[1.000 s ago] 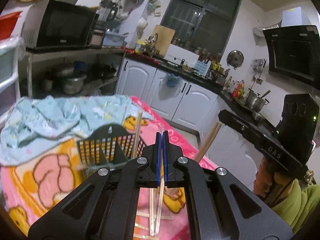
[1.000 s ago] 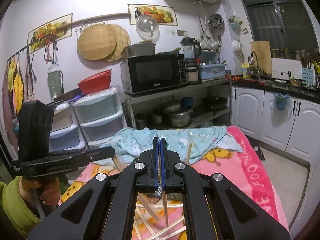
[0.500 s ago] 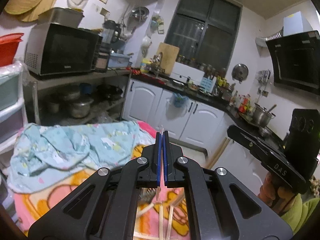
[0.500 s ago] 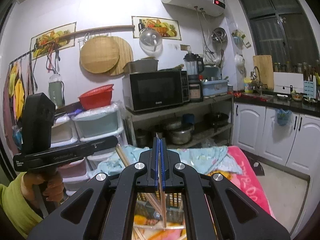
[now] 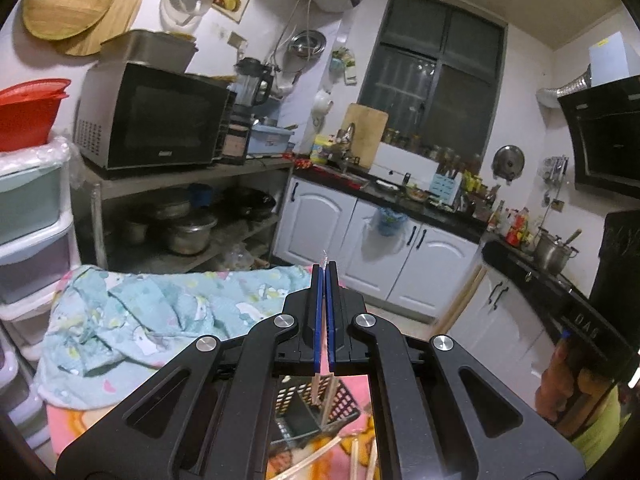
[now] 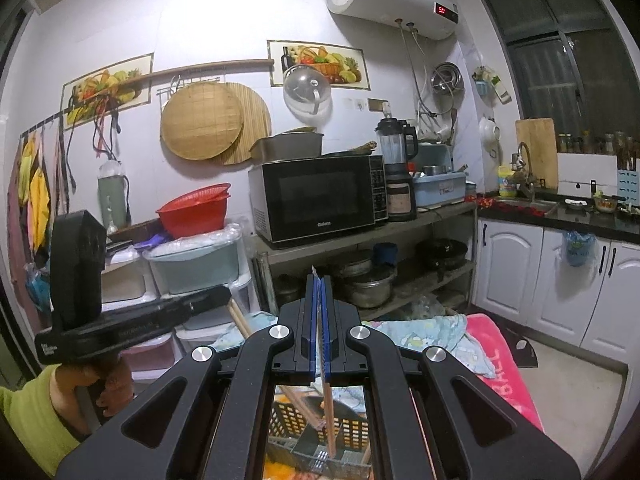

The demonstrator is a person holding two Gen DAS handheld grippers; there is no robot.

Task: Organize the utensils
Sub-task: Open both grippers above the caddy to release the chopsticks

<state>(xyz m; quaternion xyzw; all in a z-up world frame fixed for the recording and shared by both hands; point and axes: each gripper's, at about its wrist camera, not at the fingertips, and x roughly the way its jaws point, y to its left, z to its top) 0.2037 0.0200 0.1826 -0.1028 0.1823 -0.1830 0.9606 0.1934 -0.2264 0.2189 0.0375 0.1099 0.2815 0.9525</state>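
Observation:
My left gripper (image 5: pixel 324 270) is shut on a thin wooden chopstick (image 5: pixel 317 390), which hangs down over a black mesh basket (image 5: pixel 294 402) on the pink blanket. In the same way, my right gripper (image 6: pixel 319 280) is shut on a second chopstick (image 6: pixel 329 412) whose lower end reaches into the basket (image 6: pixel 286 420). Each view shows the other gripper held beside it by a hand in a green sleeve: the right gripper (image 5: pixel 576 320) with its chopstick (image 5: pixel 460 300), and the left gripper (image 6: pixel 120 320) with its chopstick (image 6: pixel 240 318).
Loose chopsticks (image 5: pixel 360 460) lie on the pink cartoon blanket (image 6: pixel 496 364) near the basket. A crumpled light blue cloth (image 5: pixel 140 320) covers the blanket's far end. Beyond stand a metal shelf with a microwave (image 6: pixel 316 196), plastic drawers (image 6: pixel 200 264) and white cabinets (image 5: pixel 352 228).
Both grippers rose with their chopsticks and tilted up. The basket slid from in front of the fingers to below them, and more of the kitchen wall shows.

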